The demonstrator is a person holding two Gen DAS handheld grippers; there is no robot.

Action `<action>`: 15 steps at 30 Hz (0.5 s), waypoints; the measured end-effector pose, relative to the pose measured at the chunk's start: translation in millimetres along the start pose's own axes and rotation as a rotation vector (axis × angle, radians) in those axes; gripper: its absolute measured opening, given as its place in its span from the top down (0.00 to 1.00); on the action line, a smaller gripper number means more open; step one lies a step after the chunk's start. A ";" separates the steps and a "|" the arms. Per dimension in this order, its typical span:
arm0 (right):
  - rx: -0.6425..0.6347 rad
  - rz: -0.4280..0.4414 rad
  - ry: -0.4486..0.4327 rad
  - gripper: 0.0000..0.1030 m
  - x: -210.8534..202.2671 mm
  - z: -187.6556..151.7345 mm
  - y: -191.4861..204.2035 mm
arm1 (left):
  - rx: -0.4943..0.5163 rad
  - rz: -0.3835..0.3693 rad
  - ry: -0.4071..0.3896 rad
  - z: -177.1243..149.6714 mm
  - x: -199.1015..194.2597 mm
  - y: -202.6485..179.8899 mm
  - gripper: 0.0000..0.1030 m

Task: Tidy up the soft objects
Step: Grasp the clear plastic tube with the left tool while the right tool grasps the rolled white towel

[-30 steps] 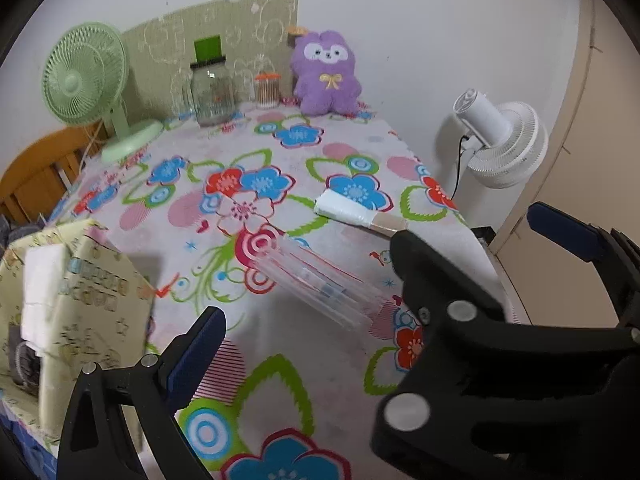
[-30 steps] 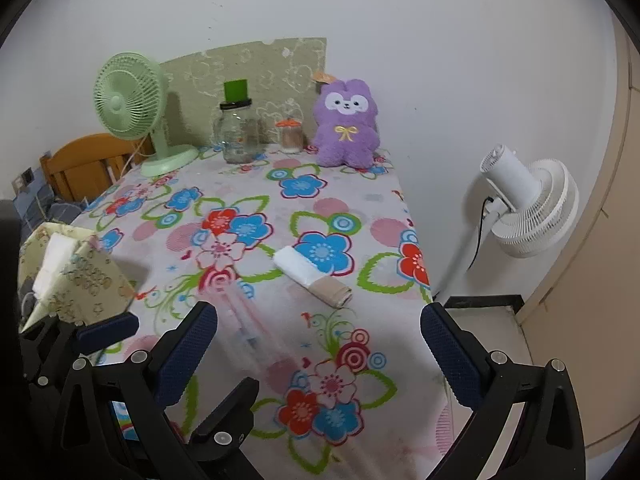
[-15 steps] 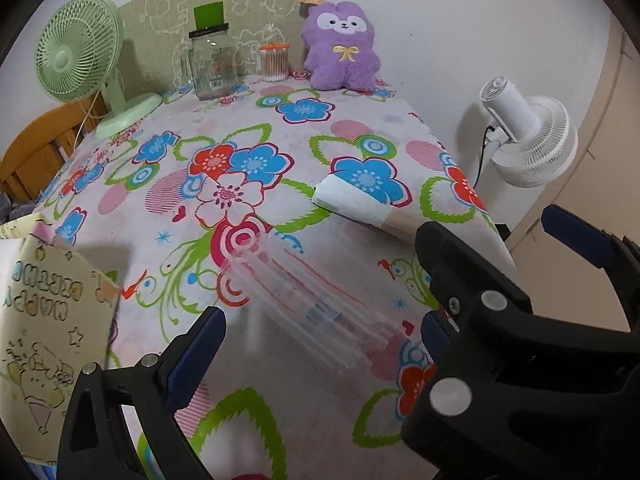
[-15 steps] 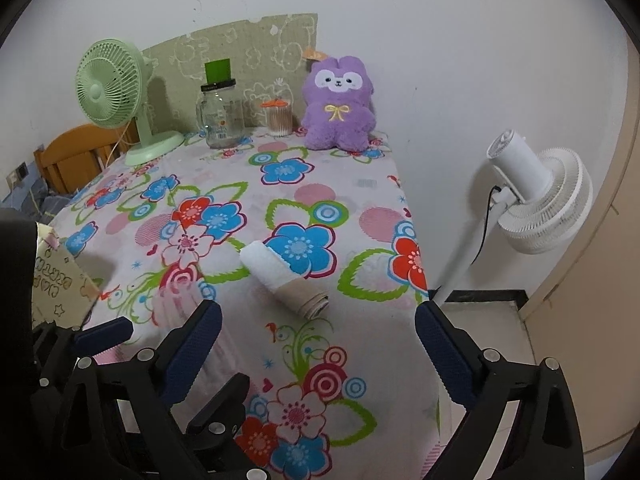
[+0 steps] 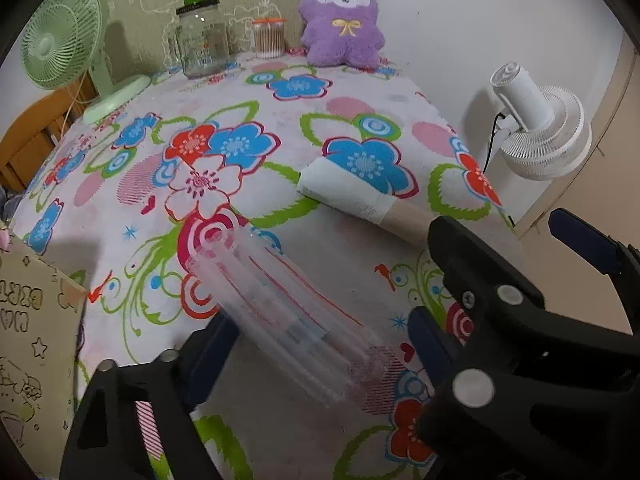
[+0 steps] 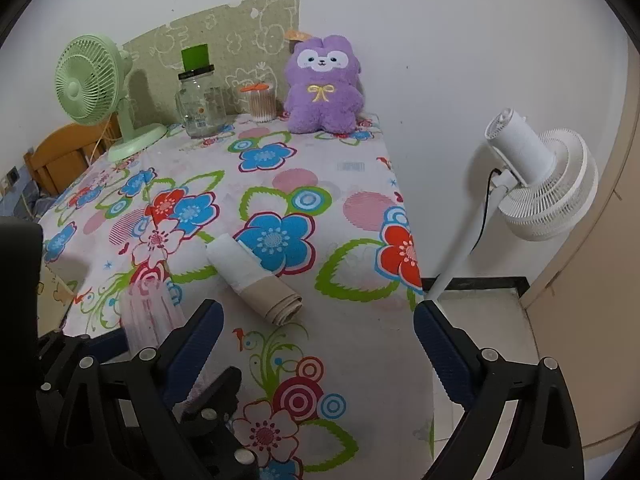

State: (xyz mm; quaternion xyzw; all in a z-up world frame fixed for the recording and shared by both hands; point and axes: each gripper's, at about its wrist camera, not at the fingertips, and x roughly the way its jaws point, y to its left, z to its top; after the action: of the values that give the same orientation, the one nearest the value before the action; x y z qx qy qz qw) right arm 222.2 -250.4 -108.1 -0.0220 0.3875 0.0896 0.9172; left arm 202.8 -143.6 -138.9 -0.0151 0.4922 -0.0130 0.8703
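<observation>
A clear plastic tube-shaped case (image 5: 280,316) lies on the flowered tablecloth. My left gripper (image 5: 320,344) is open, one finger on each side of the case's near end; it also shows in the right wrist view (image 6: 148,312). A rolled white and beige cloth (image 5: 360,200) lies just beyond it, also in the right wrist view (image 6: 252,276). My right gripper (image 6: 316,340) is open and empty, hovering near the roll over the table's right edge. A purple plush toy (image 6: 324,88) sits at the far end against the wall.
A green fan (image 6: 96,88), a glass jar (image 6: 200,100) and a cotton-swab cup (image 6: 262,104) stand at the back. A paper gift bag (image 5: 36,352) stands at the left front. A white floor fan (image 6: 536,184) stands right of the table. A wooden chair (image 6: 60,156) is at the left.
Both grippers have moved forward and lower over the table. The left gripper's fingers now straddle the clear case's near end; the roll is nearer the right gripper.
</observation>
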 end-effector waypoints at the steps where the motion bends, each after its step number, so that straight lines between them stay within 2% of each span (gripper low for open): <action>1: 0.002 0.003 0.003 0.05 1.7 -0.3 -0.3 | -0.001 0.004 0.001 0.3 1.2 0.5 0.21; 4: 0.002 0.012 0.006 0.05 5.3 0.4 0.6 | 0.002 0.028 -0.019 1.1 1.8 1.5 0.27; 6: -0.007 0.014 0.007 0.05 6.4 0.8 2.5 | 0.010 0.040 -0.028 2.1 2.2 3.1 0.35; 8: -0.014 0.018 0.007 0.05 6.9 1.9 4.6 | 0.027 0.030 -0.026 3.6 2.5 4.3 0.40; 12: -0.035 0.031 0.005 0.05 8.0 6.2 10.9 | 0.043 0.030 -0.023 6.7 1.4 8.6 0.58; 15: -0.050 0.053 0.008 0.05 11.0 10.1 17.4 | 0.051 0.020 -0.015 9.1 1.0 14.2 0.66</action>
State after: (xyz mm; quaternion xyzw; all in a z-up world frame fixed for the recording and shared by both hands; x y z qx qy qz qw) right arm 233.7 -230.5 -108.4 -0.0351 0.3894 0.1234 0.9121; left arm 211.2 -129.4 -135.6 0.0116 0.4853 -0.0168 0.8741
